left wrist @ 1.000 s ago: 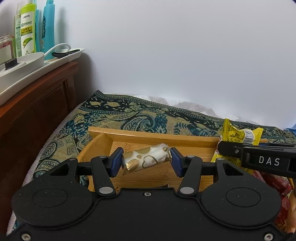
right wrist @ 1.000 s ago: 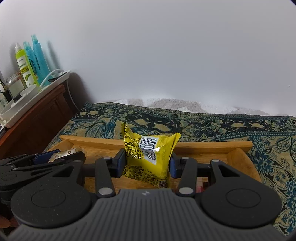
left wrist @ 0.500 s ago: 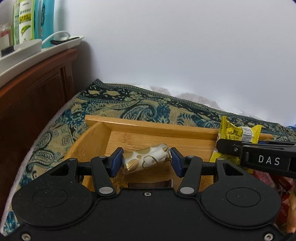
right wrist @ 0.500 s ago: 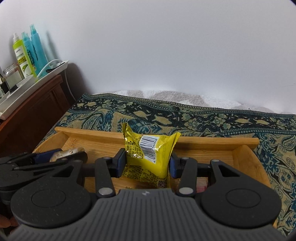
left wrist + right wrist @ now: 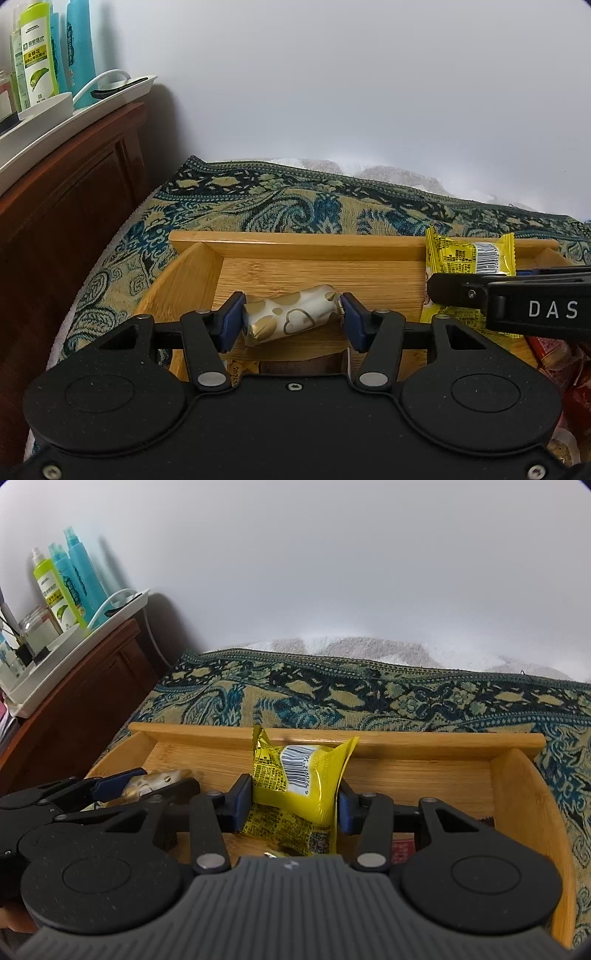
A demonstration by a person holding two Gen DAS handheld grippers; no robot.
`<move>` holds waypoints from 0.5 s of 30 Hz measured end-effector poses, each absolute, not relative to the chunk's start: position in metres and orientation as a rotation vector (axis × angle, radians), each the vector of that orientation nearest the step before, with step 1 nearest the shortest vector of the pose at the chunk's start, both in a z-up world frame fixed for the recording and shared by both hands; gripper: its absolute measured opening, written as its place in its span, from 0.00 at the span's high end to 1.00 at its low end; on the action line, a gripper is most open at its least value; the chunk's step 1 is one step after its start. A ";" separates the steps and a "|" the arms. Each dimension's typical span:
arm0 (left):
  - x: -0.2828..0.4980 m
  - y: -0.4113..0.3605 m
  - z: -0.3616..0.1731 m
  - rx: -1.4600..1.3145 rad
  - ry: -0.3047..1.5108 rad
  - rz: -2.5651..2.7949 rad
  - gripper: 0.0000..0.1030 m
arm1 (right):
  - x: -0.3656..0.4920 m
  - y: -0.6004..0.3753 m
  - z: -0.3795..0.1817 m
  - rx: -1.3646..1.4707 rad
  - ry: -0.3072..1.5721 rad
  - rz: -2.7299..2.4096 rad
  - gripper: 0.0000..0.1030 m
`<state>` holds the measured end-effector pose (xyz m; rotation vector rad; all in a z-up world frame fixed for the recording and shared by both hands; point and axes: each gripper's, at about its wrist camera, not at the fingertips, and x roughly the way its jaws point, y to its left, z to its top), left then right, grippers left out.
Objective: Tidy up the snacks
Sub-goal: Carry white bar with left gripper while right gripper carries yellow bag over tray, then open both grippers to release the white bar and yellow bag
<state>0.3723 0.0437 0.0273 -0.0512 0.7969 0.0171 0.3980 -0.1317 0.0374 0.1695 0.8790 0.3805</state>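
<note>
Over the wooden tray (image 5: pixel 280 242), the left gripper (image 5: pixel 291 319) clamps a white-and-gold candy (image 5: pixel 290 319) at the left end, while the right gripper (image 5: pixel 295 805) clamps a yellow snack packet (image 5: pixel 295 786) near mid-tray.

Left claw (image 5: pixel 291 314) clamps heart-print candy (image 5: pixel 290 319) over wooden tray (image 5: pixel 295 242); yellow packet (image 5: pixel 469 254) beside.

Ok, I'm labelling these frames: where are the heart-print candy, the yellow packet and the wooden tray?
Heart-print candy (image 5: pixel 291 317): left wrist view, middle of wrapper.
Yellow packet (image 5: pixel 295 775): right wrist view, centre by barcode.
Wooden tray (image 5: pixel 424 740): right wrist view, far rim.
</note>
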 end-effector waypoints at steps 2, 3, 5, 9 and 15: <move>0.373 0.044 0.027 -0.053 0.800 0.018 0.48 | 0.398 -0.131 0.038 0.164 0.883 0.383 0.52; 0.373 0.044 0.028 -0.053 0.801 0.018 0.48 | 0.398 -0.131 0.038 0.159 0.884 0.381 0.52; 0.373 0.044 0.028 -0.053 0.802 0.017 0.48 | 0.397 -0.129 0.038 0.149 0.882 0.378 0.52; 0.372 0.043 0.027 -0.050 0.802 0.014 0.47 | 0.395 -0.124 0.039 0.111 0.866 0.359 0.48; 0.370 0.041 0.028 -0.055 0.812 0.004 0.38 | 0.390 -0.124 0.042 0.077 0.838 0.339 0.40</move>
